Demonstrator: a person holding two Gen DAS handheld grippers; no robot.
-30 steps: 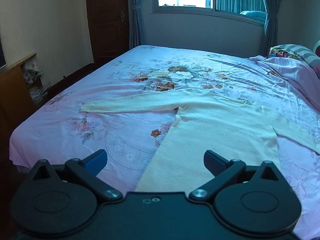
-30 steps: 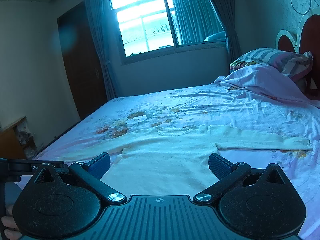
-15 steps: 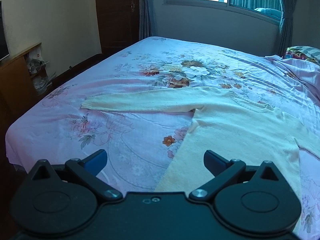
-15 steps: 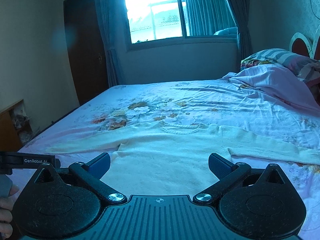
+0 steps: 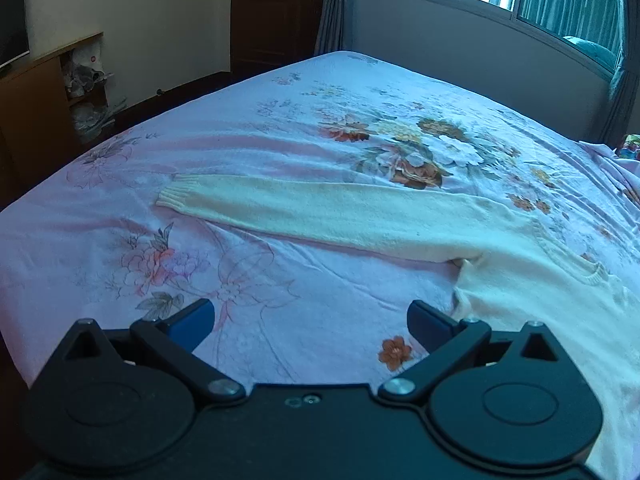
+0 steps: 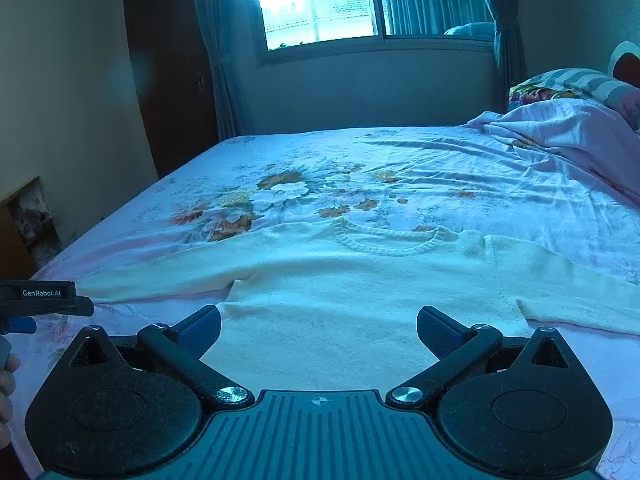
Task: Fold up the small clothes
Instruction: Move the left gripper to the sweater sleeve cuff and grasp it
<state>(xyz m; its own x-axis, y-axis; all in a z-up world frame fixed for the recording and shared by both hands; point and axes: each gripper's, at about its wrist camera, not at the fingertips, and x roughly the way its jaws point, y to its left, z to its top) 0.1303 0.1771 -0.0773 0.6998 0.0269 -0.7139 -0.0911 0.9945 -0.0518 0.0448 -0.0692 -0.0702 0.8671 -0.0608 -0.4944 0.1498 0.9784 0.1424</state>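
On the bed: my cream sweater (image 6: 340,280) lies flat on the floral sheet (image 5: 280,128), front up, neckline (image 6: 390,238) at the far side, both sleeves spread out left and right.

Left gripper (image 5: 311,318): fingers released, wide apart, nothing between them. Over the last second I have swung it leftward, so the left sleeve (image 5: 320,208) now runs across the middle of its view, cuff (image 5: 176,196) at the far left, and the sweater's body has slid off to the right edge.

Right gripper (image 6: 319,330): fingers also spread and empty, hovering over the near hem area of the body (it has crept nearer and lower; the neckline sits larger in view than a second ago).

Right sleeve (image 6: 560,280): stretched out to the right, untouched.

Meaning for the task: no fold is made yet. I judge the left tool is lining up on the left sleeve for the first fold inward.

Risk: soft knit may bunch if I pinch only the top layer.
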